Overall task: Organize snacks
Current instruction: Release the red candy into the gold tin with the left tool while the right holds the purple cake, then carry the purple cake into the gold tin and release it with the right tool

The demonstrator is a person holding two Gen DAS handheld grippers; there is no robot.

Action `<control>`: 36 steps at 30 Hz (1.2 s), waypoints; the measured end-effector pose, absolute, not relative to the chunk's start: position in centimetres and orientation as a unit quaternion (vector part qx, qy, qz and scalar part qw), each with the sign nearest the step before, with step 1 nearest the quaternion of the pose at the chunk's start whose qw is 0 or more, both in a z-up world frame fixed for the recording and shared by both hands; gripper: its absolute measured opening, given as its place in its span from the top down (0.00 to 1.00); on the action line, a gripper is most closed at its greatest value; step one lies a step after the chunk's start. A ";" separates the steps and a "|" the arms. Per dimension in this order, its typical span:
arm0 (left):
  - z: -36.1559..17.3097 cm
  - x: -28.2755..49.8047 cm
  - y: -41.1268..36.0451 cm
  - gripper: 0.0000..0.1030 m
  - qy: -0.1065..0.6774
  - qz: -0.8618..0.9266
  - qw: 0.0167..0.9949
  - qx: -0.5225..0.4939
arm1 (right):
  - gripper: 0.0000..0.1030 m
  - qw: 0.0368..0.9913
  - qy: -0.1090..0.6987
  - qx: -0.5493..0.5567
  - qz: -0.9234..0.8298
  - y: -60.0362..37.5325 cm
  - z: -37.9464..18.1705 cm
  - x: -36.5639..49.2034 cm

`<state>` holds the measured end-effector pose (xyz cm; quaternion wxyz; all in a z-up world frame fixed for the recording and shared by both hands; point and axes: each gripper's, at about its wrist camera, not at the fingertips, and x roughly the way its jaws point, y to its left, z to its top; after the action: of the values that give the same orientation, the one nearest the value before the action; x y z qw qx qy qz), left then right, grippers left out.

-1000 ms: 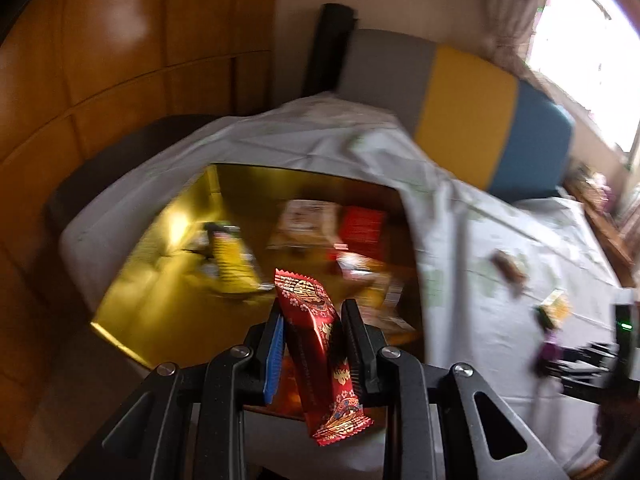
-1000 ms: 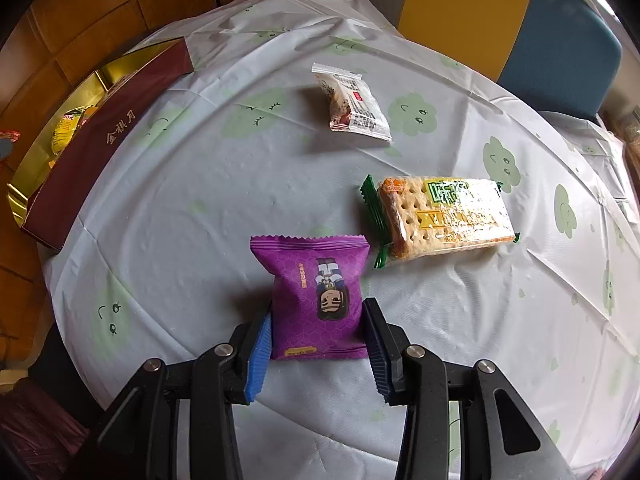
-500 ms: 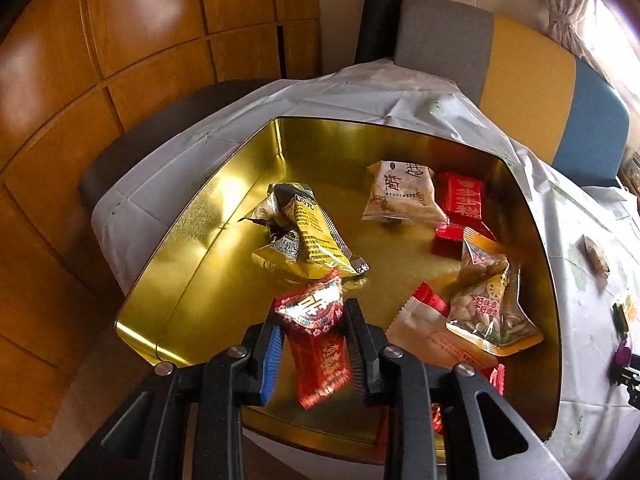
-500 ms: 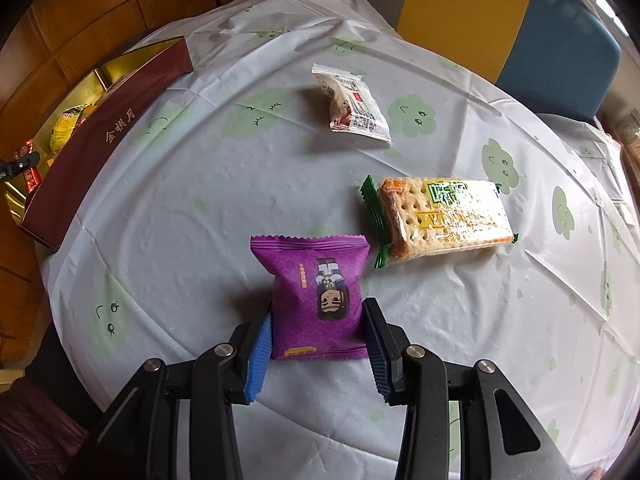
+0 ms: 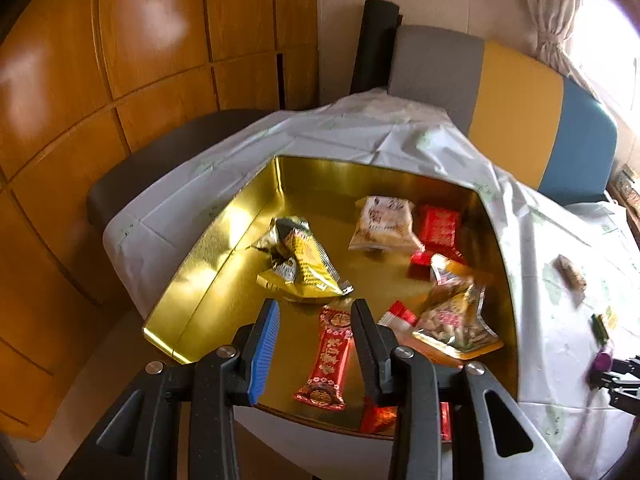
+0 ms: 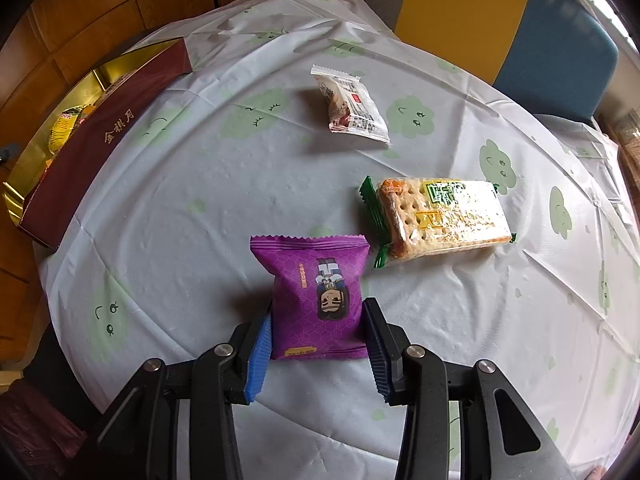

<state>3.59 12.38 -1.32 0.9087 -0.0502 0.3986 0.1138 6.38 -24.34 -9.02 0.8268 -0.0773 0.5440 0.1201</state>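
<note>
My left gripper [image 5: 316,330] is open above the gold-lined box [image 5: 208,264]. A red snack bar [image 5: 330,356] lies loose on the box floor between its fingers. The box also holds a yellow packet [image 5: 304,264], a white packet [image 5: 382,224], a red packet [image 5: 438,228] and a nut bag [image 5: 456,316]. My right gripper [image 6: 318,334] sits on the table with both fingers against the sides of a purple snack packet [image 6: 316,296], which rests on the tablecloth. The box shows at the left in the right wrist view [image 6: 100,140].
A cracker pack [image 6: 440,216] and a white wrapped snack [image 6: 352,108] lie on the cloud-print tablecloth [image 6: 180,208]. A grey, yellow and blue seat back [image 5: 516,116] stands behind the table. Wooden wall panels [image 5: 120,40] are at the left.
My left gripper has opened and let go of the red snack bar, which now lies flat in the box. My right gripper and the purple packet have not moved.
</note>
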 end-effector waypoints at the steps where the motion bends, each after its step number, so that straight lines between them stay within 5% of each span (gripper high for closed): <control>1: -0.9 3.3 12.3 0.64 0.393 0.112 0.911 -0.050 | 0.58 0.827 0.544 -0.077 0.119 -24.3 -9.0 6.3; 15: 0.7 1.7 11.9 0.64 0.371 0.098 0.922 -0.048 | 0.59 0.843 0.514 -0.037 0.152 -21.6 -5.6 6.9; 36: -0.5 1.2 14.0 0.64 0.379 0.108 0.917 -0.069 | 0.56 0.818 0.456 -0.018 0.351 0.5 0.0 10.9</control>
<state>1.21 14.00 -0.49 0.9166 -0.0689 0.3786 0.1083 10.90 0.54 0.05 0.8180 -0.0180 0.4555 0.3507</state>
